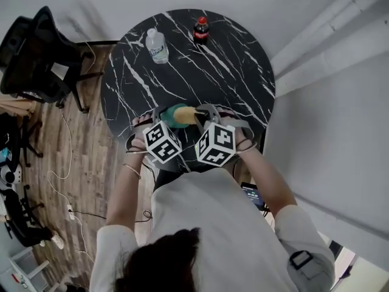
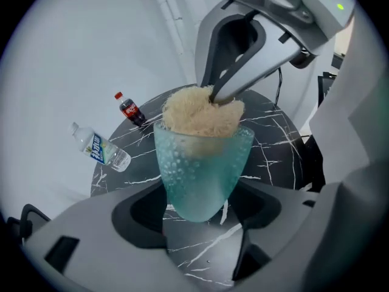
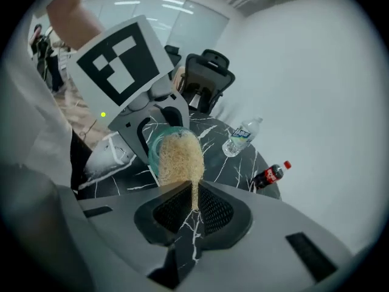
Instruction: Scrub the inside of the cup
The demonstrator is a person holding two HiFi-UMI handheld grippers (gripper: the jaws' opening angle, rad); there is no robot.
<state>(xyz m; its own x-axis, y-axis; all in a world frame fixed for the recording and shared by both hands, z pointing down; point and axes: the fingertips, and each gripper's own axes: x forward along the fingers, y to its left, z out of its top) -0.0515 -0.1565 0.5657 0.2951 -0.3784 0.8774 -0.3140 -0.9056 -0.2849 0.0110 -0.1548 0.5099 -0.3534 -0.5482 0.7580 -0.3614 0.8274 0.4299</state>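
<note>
Cup [image 2: 203,169] sits between the jaws of the left gripper [image 2: 202,210]. The jaws press on its low part, one on each side, so the cup is pinched tight. It is blue-green and see-through, with little bumps on it. Its open mouth points away from the left gripper and to the right, at the right gripper [image 3: 194,207]. The right gripper's jaws are pressed almost together on the thin end of a yellow, fuzzy scrubber [image 3: 180,156]. The fat end of the scrubber is stuffed into the mouth of the cup and sticks out over the rim. Both grippers hold these up over the near edge of the round black table [image 1: 231,78]. Far away on the table, a water bottle [image 1: 157,45] lies on the left, and a cola bottle [image 1: 201,30] stands to its right.
</note>
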